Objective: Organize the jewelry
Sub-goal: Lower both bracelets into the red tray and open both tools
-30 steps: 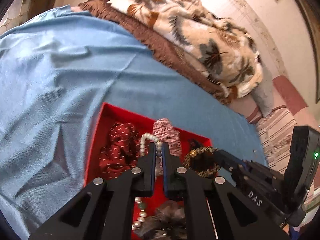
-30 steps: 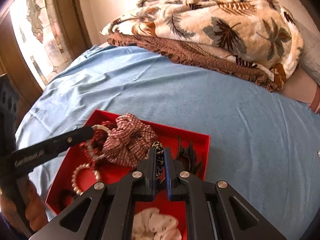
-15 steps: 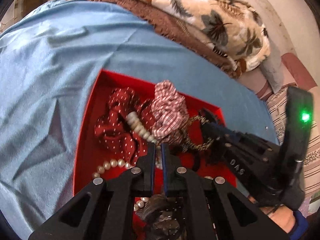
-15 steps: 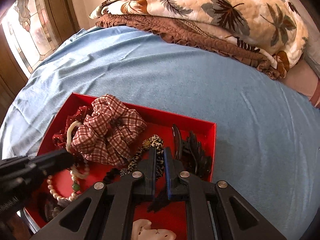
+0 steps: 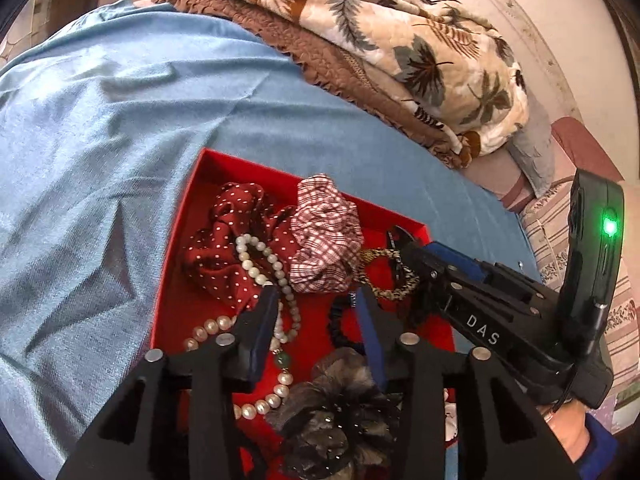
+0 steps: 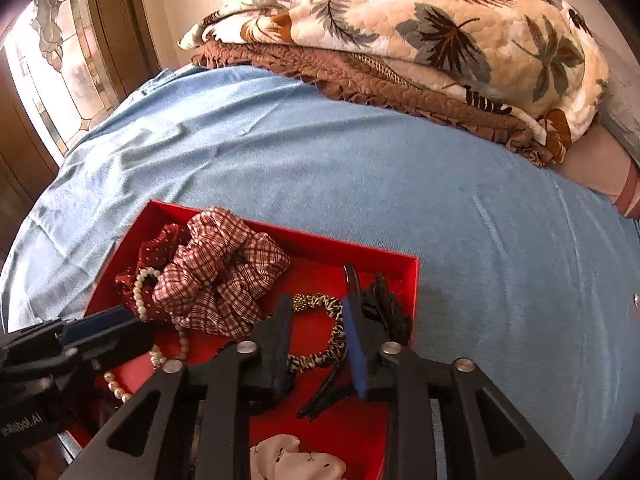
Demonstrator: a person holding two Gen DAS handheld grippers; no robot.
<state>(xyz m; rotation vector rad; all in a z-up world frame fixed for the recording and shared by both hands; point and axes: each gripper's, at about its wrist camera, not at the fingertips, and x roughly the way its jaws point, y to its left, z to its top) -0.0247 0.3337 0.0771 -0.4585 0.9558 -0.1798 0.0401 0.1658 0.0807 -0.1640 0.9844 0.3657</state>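
Both grippers, shut half a second ago, now stand wide over the red tray [image 6: 384, 258]: the left gripper [image 5: 316, 304] above the pearls [image 5: 256, 256], the right gripper [image 6: 318, 312] straddling the leopard band [image 6: 332, 344]. Scrunchies crowd the tray's far end on the blue sheet [image 6: 360, 160].

The left claw [image 5: 316, 304] hangs spread above a red rectangular tray [image 5: 176, 264], over a white pearl bead necklace [image 5: 256, 264]; the right claw [image 5: 412, 256] reaches a leopard-print bracelet [image 5: 384, 288].
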